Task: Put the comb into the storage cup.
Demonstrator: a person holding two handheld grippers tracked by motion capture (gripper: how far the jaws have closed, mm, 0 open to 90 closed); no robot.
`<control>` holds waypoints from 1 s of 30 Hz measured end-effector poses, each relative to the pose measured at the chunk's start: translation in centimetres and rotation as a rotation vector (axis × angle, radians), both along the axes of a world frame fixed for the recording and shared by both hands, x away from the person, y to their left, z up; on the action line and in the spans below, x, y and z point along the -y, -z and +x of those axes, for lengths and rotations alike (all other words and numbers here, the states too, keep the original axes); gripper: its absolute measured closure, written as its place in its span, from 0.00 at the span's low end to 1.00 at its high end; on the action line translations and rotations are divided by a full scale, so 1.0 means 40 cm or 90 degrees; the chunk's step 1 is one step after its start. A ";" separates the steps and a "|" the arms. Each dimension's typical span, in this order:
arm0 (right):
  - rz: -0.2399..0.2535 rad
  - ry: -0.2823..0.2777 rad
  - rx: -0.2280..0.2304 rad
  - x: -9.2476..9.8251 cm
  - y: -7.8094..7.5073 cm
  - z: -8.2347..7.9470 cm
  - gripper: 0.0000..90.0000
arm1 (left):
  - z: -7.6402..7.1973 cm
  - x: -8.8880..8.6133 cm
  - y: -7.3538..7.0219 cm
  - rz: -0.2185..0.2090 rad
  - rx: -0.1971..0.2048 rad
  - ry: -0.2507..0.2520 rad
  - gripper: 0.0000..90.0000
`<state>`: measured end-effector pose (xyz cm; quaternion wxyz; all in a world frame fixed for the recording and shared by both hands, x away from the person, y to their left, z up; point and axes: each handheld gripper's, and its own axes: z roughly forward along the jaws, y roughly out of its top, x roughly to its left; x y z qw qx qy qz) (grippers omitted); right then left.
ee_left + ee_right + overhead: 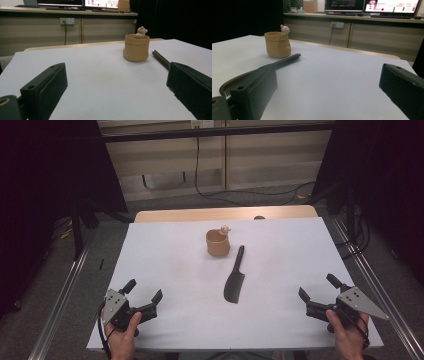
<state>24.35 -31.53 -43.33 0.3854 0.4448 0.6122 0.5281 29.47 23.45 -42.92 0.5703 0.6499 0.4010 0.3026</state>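
Resting near the tabletop's point(165, 265) front edge, both grippers — left gripper point(145, 296), right gripper point(316, 290) — had jaws wide and empty. Nothing looked begun — the comb point(235, 277) and the cup point(218, 243) lay untouched.

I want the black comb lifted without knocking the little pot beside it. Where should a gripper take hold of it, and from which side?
Probably by the toothed head of the comb, coming from above with the right gripper. The comb lies flat, its thin handle ends close to the pot, while the wide head lies nearer the person with bare table around it.
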 end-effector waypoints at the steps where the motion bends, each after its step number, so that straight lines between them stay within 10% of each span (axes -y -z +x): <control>1: 0.002 -0.001 0.000 0.000 0.000 0.000 0.01 | 0.000 0.001 0.000 -0.002 0.000 -0.001 0.04; 30: 0.018 -0.073 0.010 -0.025 0.004 0.021 0.00 | -0.006 0.002 0.000 -0.009 -0.004 0.009 0.04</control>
